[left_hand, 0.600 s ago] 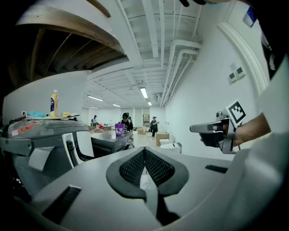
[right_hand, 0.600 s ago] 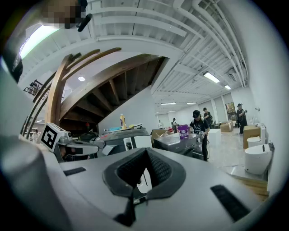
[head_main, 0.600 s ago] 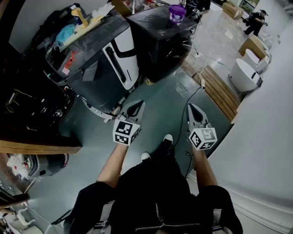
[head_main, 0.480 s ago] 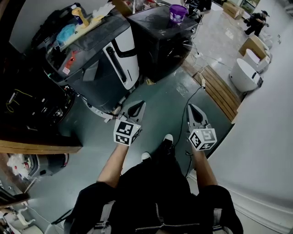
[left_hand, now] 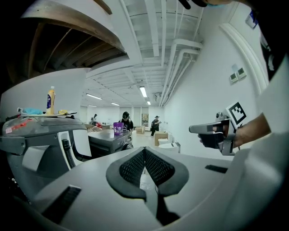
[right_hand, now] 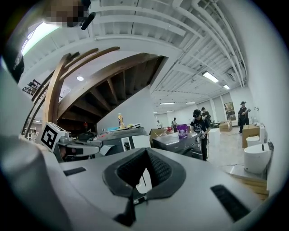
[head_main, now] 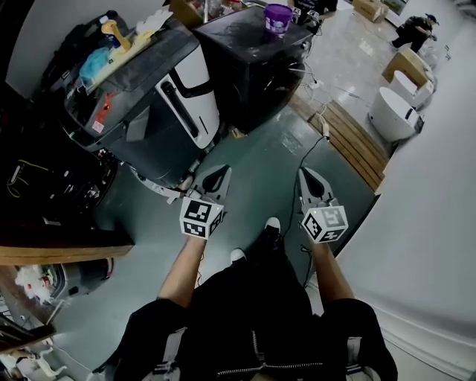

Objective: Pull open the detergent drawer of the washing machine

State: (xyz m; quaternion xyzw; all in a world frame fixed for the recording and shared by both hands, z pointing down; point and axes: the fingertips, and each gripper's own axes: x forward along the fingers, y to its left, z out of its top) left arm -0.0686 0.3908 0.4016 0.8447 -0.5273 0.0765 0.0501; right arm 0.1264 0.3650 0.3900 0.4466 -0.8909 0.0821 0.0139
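Since the frame half a second back, the head view has swung a little, so the washer (head_main: 141, 111) and the dark machine (head_main: 256, 63) beside it sit slightly higher and further left in the picture. The 2 grippers keep the same pose side by side ahead of the person's knees. The left gripper (head_main: 222, 173) has its jaws closed tip to tip with nothing between them. The right gripper (head_main: 305, 175) is closed and empty in the same way. Both point roughly level toward the far side, well apart from the washer. The washer stands far left of the left gripper, with bare floor (head_main: 256, 160) between them. A pale panel (head_main: 137, 123) on its front may be the drawer, though it is too small to be sure. On the washer's top lie a bottle (head_main: 111, 30) and a blue cloth (head_main: 93, 63). A purple bucket (head_main: 277, 16) stands on the dark machine to the right. A cable (head_main: 299, 190) runs over the floor just left of the right gripper, toward a wooden pallet (head_main: 357, 149) far right. A white tub (head_main: 394, 115) sits beyond the pallet, and a person (head_main: 413, 30) stands in the far distance.
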